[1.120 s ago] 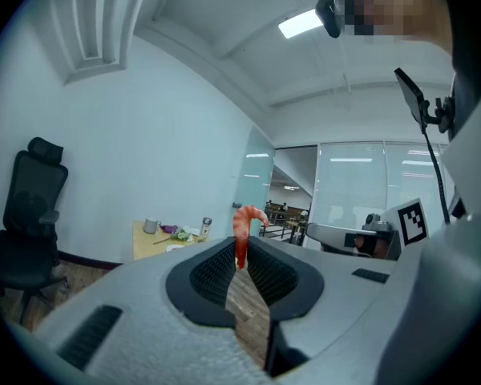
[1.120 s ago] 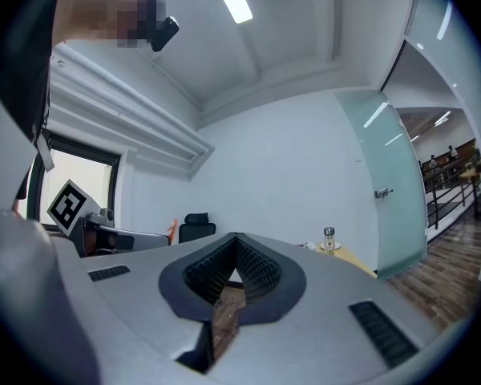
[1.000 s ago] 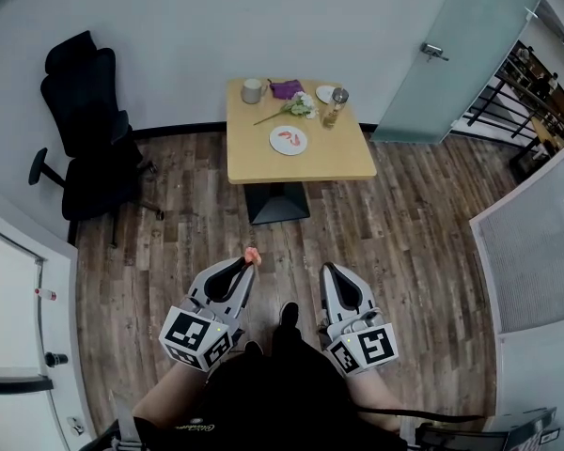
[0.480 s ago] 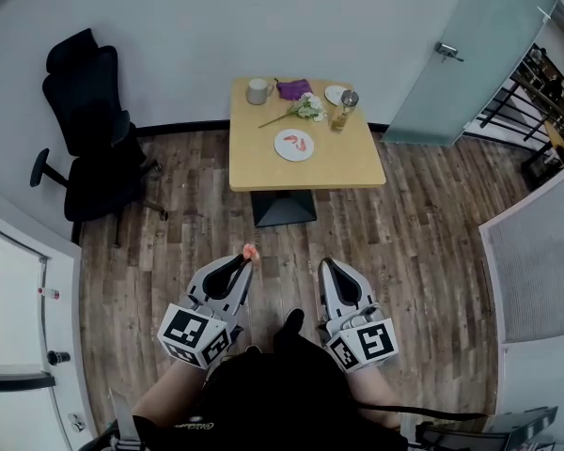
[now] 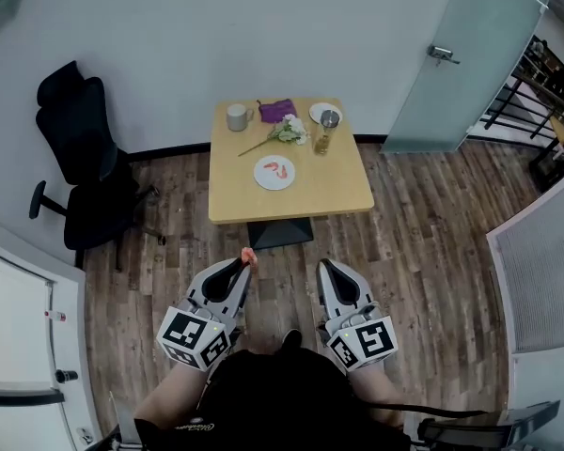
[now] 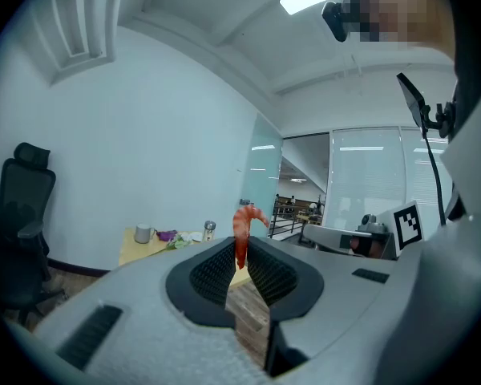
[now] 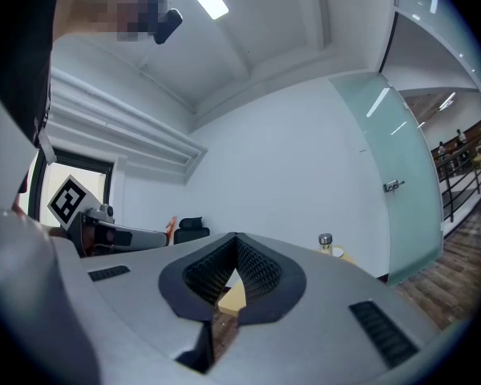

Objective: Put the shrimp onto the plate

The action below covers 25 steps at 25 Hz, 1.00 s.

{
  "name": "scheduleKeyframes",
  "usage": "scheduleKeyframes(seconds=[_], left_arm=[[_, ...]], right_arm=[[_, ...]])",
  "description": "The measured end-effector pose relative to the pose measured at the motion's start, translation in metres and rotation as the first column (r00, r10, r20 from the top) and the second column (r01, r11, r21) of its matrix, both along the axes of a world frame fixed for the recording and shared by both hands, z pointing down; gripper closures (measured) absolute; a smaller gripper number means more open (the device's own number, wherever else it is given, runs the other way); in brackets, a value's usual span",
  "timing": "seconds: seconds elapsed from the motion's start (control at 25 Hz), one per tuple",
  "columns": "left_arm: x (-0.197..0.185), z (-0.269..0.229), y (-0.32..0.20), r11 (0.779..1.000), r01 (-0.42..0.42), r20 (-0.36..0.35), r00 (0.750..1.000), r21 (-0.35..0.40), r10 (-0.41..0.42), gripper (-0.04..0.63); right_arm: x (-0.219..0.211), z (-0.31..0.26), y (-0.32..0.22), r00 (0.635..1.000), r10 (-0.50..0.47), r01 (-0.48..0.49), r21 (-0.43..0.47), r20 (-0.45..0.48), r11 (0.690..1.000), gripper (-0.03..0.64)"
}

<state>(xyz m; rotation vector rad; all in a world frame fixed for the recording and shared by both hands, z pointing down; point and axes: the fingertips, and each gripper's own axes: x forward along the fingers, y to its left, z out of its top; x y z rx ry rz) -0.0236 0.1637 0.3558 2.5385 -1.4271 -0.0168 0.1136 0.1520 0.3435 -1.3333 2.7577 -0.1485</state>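
Note:
A pink shrimp (image 5: 248,255) (image 6: 242,229) sticks up from the tips of my left gripper (image 5: 245,263) (image 6: 240,245), which is shut on it. My right gripper (image 5: 323,264) (image 7: 235,239) is beside it, tips together, holding nothing. Both point level toward a wooden table (image 5: 338,181) a short way ahead across the floor. On the table lies a white plate (image 5: 266,180) with another shrimp (image 5: 280,168) on it. In the left gripper view the table (image 6: 132,247) shows small and far, left of the jaws.
On the table's far part stand a mug (image 5: 236,116), a purple cloth (image 5: 278,110), a flower sprig (image 5: 287,132), a glass jar (image 5: 322,142) and a small dish (image 5: 318,113). A black office chair (image 5: 85,158) stands at left, a frosted glass door (image 5: 470,54) at right.
Both grippers have moved forward toward the table, which now sits lower and nearer in the head view. The left gripper still grips the shrimp; the right gripper is unchanged.

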Motion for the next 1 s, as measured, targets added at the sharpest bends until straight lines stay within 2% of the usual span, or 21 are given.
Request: scheduleKeyframes(seconds=[0.2,0.32,0.64,1.0], left_arm=[[0.037,-0.007,-0.030,1.000,-0.007,-0.005,1.000,0.013,0.007,0.545],[0.047,-0.007,-0.041,1.000,-0.001,-0.009,1.000,0.018,0.001,0.545],[0.049,-0.003,-0.067,0.999,0.045,-0.016,0.999,0.016,-0.045,0.545],[0.042,-0.001,-0.119,0.999,0.029,-0.024,0.999,0.020,-0.029,0.545]], right_arm=[[0.044,0.005,-0.027,1.000,0.022,-0.022,-0.020,-0.001,1.000,0.615],[0.056,0.009,-0.038,1.000,0.019,-0.019,-0.031,-0.002,0.999,0.615],[0.056,0.010,-0.067,0.999,-0.029,0.029,-0.025,-0.013,0.999,0.615],[0.047,0.014,-0.116,1.000,-0.014,0.014,-0.037,-0.023,0.999,0.615]])
